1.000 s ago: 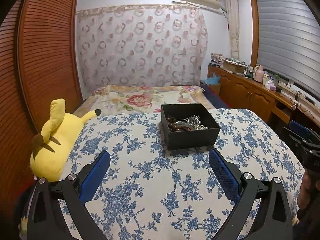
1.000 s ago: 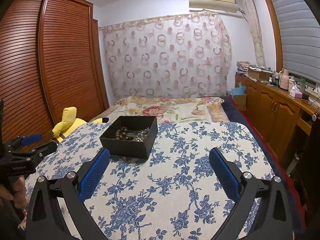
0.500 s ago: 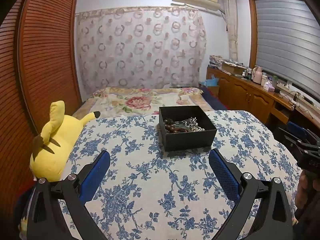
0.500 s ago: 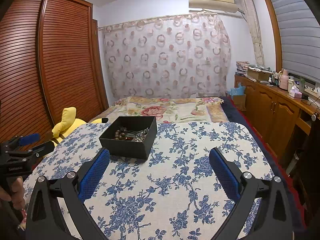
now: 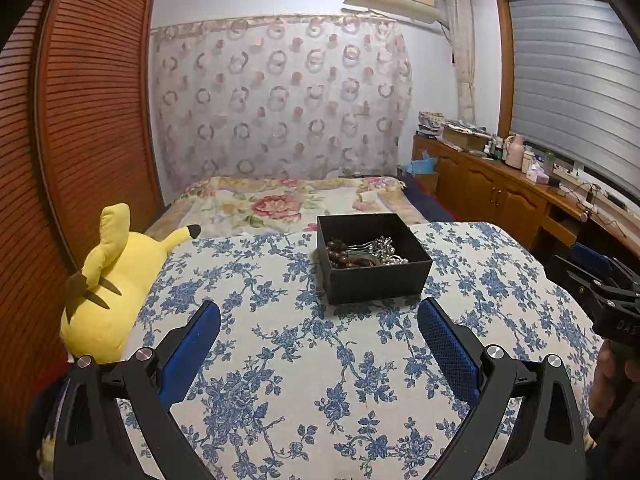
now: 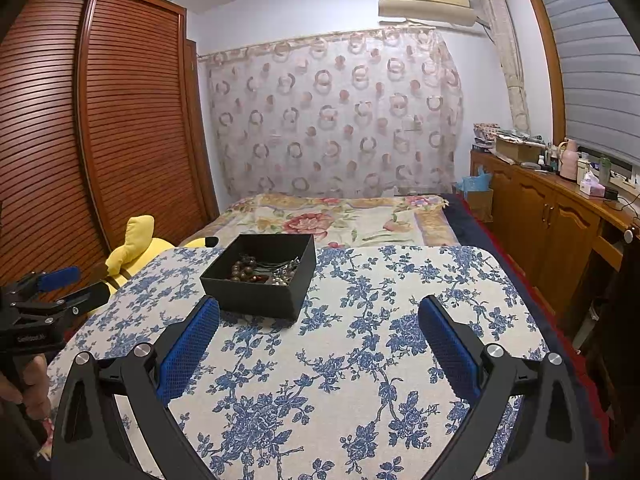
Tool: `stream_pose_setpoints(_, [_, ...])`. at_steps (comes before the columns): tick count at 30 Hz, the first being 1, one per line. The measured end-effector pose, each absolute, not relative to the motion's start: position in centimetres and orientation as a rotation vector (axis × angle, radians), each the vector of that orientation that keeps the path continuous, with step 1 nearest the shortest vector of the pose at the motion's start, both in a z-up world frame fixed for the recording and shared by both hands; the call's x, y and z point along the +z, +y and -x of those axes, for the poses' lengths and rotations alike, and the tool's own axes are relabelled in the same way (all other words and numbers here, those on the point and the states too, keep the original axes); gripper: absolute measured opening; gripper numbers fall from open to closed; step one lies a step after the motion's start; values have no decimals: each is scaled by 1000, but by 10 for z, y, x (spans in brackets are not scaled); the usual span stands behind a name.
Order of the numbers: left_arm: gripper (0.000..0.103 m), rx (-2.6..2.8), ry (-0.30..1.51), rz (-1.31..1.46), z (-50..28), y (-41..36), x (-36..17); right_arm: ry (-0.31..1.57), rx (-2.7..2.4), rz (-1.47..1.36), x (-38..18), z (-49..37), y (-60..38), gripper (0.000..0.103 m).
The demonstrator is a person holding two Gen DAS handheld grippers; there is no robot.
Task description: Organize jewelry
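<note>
Black box (image 5: 372, 268) mid-cloth, floral cloth (image 5: 304, 364) bare around

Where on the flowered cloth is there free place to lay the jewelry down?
The cloth lies bare right of the black box and between the box and both grippers. Crowded spots: inside the box, and the left edge by the yellow plush toy.

open black box (image 5: 374, 268) upright; beads, silver jewelry (image 5: 366, 252) inside.
</note>
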State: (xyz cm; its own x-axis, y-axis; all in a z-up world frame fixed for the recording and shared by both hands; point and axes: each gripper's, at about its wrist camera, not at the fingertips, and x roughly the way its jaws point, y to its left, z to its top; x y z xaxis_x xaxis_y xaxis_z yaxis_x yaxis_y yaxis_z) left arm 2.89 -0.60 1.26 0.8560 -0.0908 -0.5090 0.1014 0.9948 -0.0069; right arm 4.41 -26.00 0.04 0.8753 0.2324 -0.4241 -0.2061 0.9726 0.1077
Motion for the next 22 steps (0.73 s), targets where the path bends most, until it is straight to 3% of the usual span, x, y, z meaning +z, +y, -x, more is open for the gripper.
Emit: stream_pose_setpoints(22, [95, -100, 533, -20, -29, -6, 14, 450, 232, -58, 2, -43, -259, 100])
